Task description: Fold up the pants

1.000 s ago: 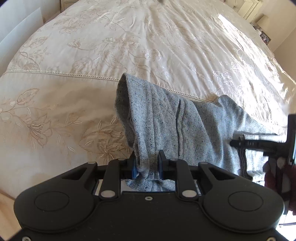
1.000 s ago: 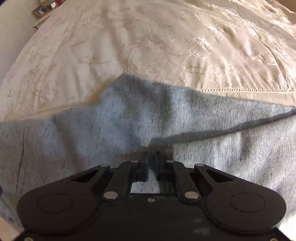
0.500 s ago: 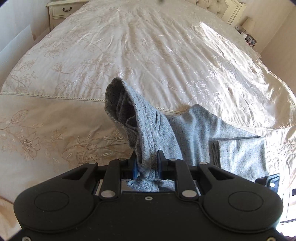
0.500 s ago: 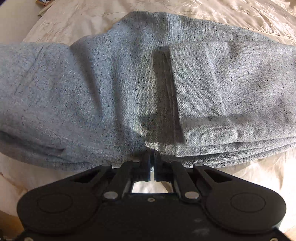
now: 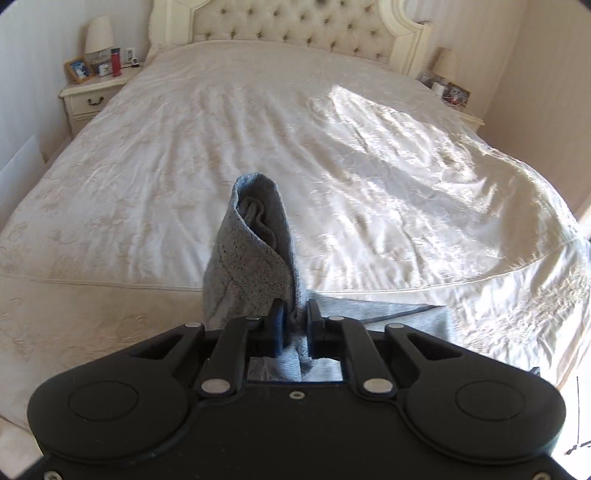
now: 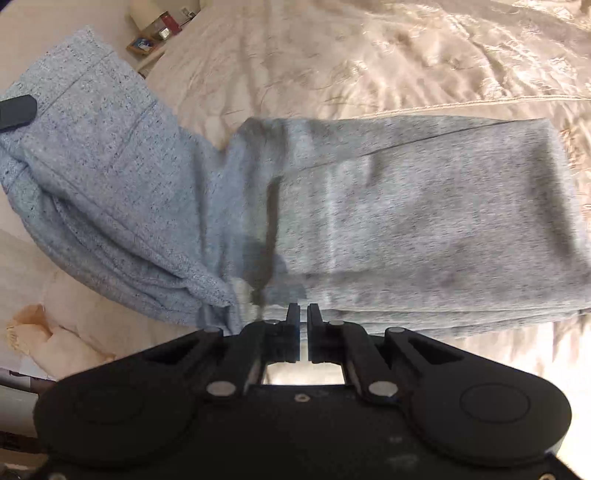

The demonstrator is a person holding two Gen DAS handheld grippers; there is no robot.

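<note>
- Nearest in the left wrist view, the left gripper (image 5: 294, 323) has its fingers (image 5: 277, 325) closing on a bunched edge of the grey pants (image 5: 255, 258); cloth is clearly pinched between them and rises ahead as a limp, rolled column.
- In the right wrist view, the right gripper (image 6: 303, 314) has its fingers (image 6: 293, 319) together; they sit just at the near edge of the pants (image 6: 424, 214), and whether a thin layer is caught between them cannot be told.
- Just beyond, the right part of the pants lies flat on the bed (image 6: 406, 55) as a stacked rectangle of several layers, so the lengthwise folding looks done.
- The left part is lifted off the bed and hangs slack; judged from this, the remaining step is to carry it over onto the flat stack and smooth it.
- Both grippers angle downward toward the bed, the left one less steeply.
- Farther off, the cream bedspread (image 5: 258, 129) runs to a tufted headboard (image 5: 295, 26), with a nightstand (image 5: 92, 98) to the left.
</note>
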